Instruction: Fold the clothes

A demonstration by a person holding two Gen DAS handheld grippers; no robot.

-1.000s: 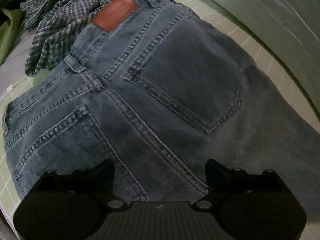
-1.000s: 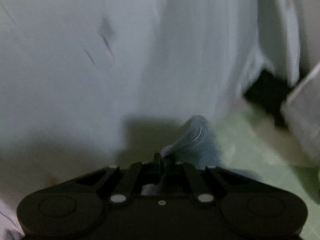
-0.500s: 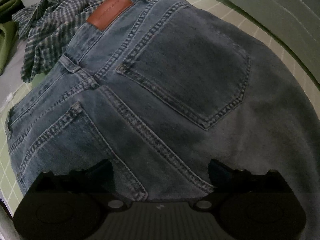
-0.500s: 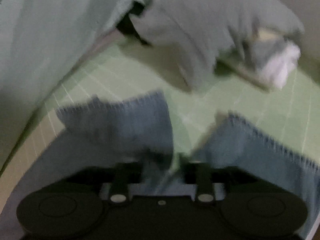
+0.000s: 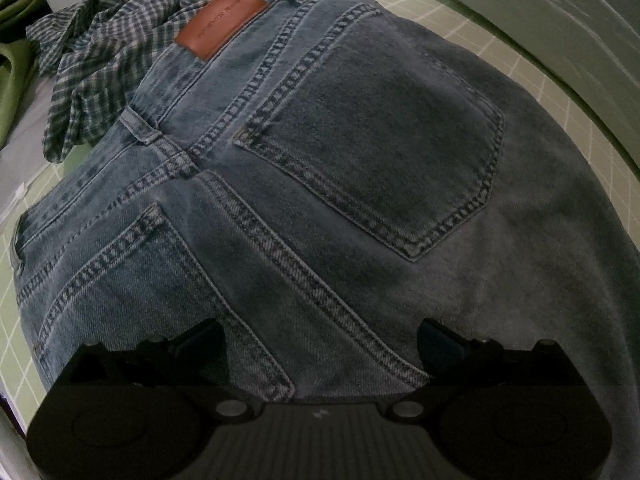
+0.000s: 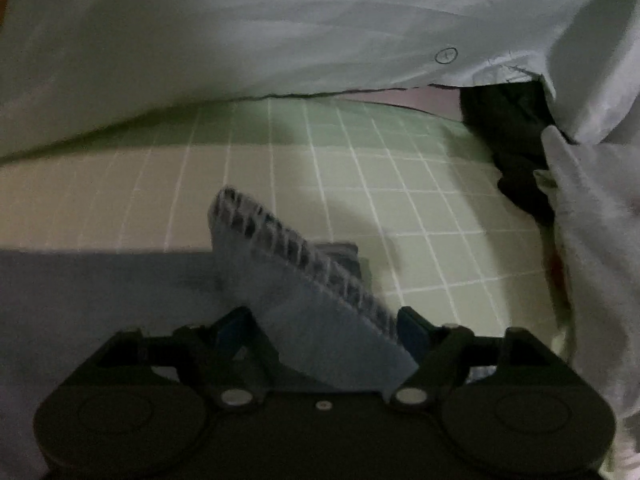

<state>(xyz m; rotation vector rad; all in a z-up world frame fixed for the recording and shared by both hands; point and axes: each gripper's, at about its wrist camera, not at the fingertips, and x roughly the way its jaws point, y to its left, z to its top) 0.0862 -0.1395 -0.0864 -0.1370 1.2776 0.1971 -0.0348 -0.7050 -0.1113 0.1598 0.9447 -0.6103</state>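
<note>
**Heavy denim, hem just dropped**

Off to the left, near the far left corner of the green gridded mat [image 5: 452,12], a checked shirt [image 5: 104,68] lies crumpled, its edge tucked against the waistband of the jeans [image 5: 360,184]. The jeans lie seat-up and spread flat across the mat, brown leather patch [image 5: 221,22] at the far end, both back pockets showing. The left gripper [image 5: 320,344] points steeply down over the seat with its jaws standing wide apart, nothing pinched between them; whether the tips rest on the cloth I cannot tell.

Over on the right, the leg's hem [image 6: 304,276] stands up in a stiff curl between the fingers of the right gripper [image 6: 324,332]. Those jaws have just been opening, and the pads sit clear on either side of the hem, so it looks let go rather than held. Beyond it the mat's far edge runs under a pale sheet [image 6: 240,28], with a dark garment [image 6: 512,140] and some white cloth [image 6: 592,220] at the right edge.

This denim looks thick and weighty: it keeps a crease, holds its own shape and will not slide much on the mat. It will not tear or crush. The doubled, stitched parts are the sound places to pinch, I'd say: the hem, the waistband by a belt loop, or the side seam. A single layer mid-leg would likely sag and drag.
</note>
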